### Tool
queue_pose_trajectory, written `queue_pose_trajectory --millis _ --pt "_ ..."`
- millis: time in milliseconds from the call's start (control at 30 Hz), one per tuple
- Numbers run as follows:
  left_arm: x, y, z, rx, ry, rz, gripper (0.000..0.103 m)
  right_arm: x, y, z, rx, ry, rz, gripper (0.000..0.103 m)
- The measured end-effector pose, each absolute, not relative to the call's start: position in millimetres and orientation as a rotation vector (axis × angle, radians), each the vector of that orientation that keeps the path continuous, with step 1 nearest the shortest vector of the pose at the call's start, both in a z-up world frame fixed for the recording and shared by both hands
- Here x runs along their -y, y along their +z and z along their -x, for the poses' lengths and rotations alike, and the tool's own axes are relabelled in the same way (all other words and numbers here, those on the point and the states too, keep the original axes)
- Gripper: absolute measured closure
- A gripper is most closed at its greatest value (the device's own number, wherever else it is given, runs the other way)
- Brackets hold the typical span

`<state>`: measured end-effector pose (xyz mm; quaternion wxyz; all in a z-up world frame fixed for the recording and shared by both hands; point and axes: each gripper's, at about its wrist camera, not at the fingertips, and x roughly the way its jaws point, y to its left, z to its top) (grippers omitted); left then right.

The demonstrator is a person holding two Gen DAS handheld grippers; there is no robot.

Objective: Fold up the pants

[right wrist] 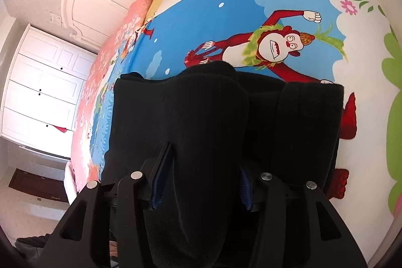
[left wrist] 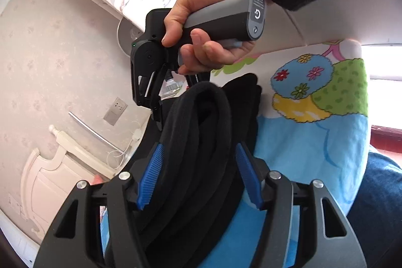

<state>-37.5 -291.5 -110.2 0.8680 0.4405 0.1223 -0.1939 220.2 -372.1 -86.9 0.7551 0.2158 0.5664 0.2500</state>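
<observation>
Both grippers have their blue pads pressed into the black knit pants [left wrist: 201, 142]: the left gripper [left wrist: 198, 175] clamps a thick rolled bundle of the fabric, and the right gripper [right wrist: 198, 177] clamps another fold of it. The garment is lifted above the cartoon-print bed sheet [right wrist: 201, 16], its lower part draped on the sheet, probably so one half can carry over the other. Right hand [left wrist: 201, 24] grips its tool's handle, seen via the left cam; fold looks partway done.
</observation>
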Motion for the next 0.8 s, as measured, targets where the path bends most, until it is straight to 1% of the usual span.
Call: queue_pose_trajectory --millis 100,167,200,233,267,300,400,500,633,667,800 --pt "289 -110 25 -0.280 -0.393 -0.904 0.042 368 -86 -228 -1.251 0.531 -0.450 0.056" --pt "297 -122 22 -0.287 -0.403 -0.952 0.042 369 -84 -226 -1.259 0.516 -0.417 0.057" --pt "299 -129 19 -0.273 -0.393 -0.971 0.042 367 -82 -224 -1.265 0.498 -0.394 0.059" --pt "302 -133 16 -0.272 -0.392 -0.986 0.044 365 -80 -225 -1.269 0.486 -0.376 0.064" --pt "299 -130 17 -0.273 -0.395 -0.987 0.055 363 -76 -225 -1.268 0.478 -0.362 0.068" --pt "297 -127 17 -0.276 -0.399 -0.972 0.069 362 -73 -225 -1.266 0.478 -0.359 0.070" --pt "289 -107 12 -0.307 -0.427 -0.899 0.074 356 -49 -223 -1.230 0.494 -0.330 0.074" --pt "287 -88 11 -0.284 -0.418 -0.890 0.075 351 -25 -223 -1.195 0.505 -0.290 0.077" --pt "294 -76 6 -0.260 -0.424 -0.942 0.075 351 -11 -226 -1.192 0.496 -0.268 0.077" --pt "296 -75 5 -0.272 -0.440 -0.952 0.075 351 -12 -226 -1.198 0.492 -0.263 0.077" --pt "286 -65 -5 -0.375 -0.511 -0.837 0.074 349 -17 -225 -1.208 0.477 -0.271 0.077"
